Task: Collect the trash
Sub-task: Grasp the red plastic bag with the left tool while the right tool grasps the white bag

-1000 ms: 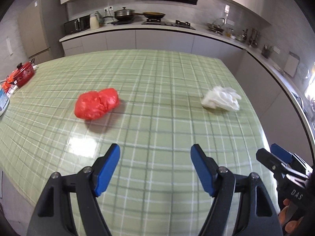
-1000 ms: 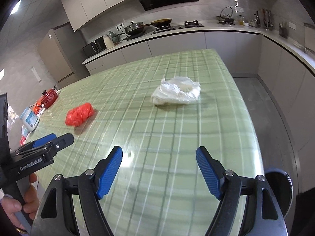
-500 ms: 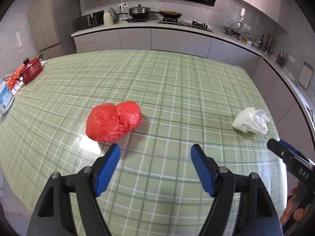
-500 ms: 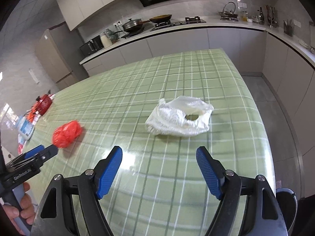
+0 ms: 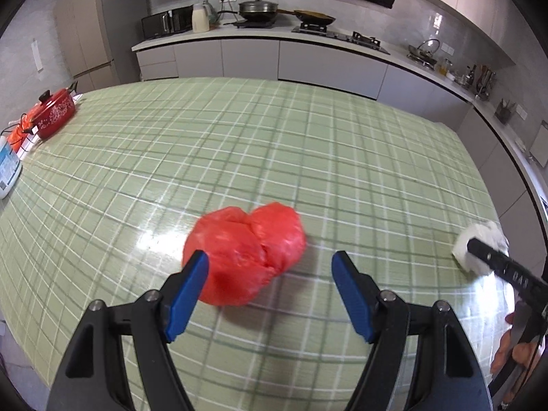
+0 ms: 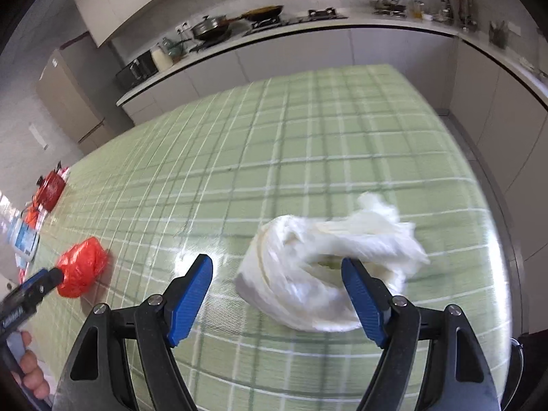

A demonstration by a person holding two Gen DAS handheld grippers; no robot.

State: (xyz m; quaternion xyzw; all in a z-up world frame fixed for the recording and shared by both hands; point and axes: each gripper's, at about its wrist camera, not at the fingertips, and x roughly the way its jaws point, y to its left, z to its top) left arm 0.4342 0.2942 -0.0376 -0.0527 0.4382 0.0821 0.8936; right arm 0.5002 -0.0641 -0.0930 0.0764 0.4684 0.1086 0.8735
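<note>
At the far left edge of the green checked table (image 5: 308,144) stands a small red pot (image 5: 54,114) with a black knob and handle, and just in front of it lies a white and blue packet (image 5: 7,171), only partly in frame.

Towards the middle of the near half of the table lies the red bag (image 5: 245,255), a crumpled ball of thin glossy plastic pinched into two lobes. Its long axis runs from near-left to far-right in the left wrist view, with the larger lobe nearest the camera. The left gripper (image 5: 270,293) hangs over it with its jaws spread wide and nothing between the blue pads; the left pad overlaps the bag's near-left edge in the picture, though whether it touches is hard to judge from this angle.

Further right, near the table's right edge and well apart from the red bag, lies the white bag (image 6: 328,274). It is a loosely bunched, translucent plastic bag, folded round a hollow in the middle, with a twisted tuft pointing away and to the right. Its long axis runs roughly left to right across the right wrist view, and motion blur softens its outline. The right gripper (image 6: 277,299) is released too, jaws wide apart, and the bag sits mostly between the two pads and a little beyond them, the right pad covering part of it.

Behind the table runs a kitchen counter (image 5: 308,39) with a lidded pan on the hob.
</note>
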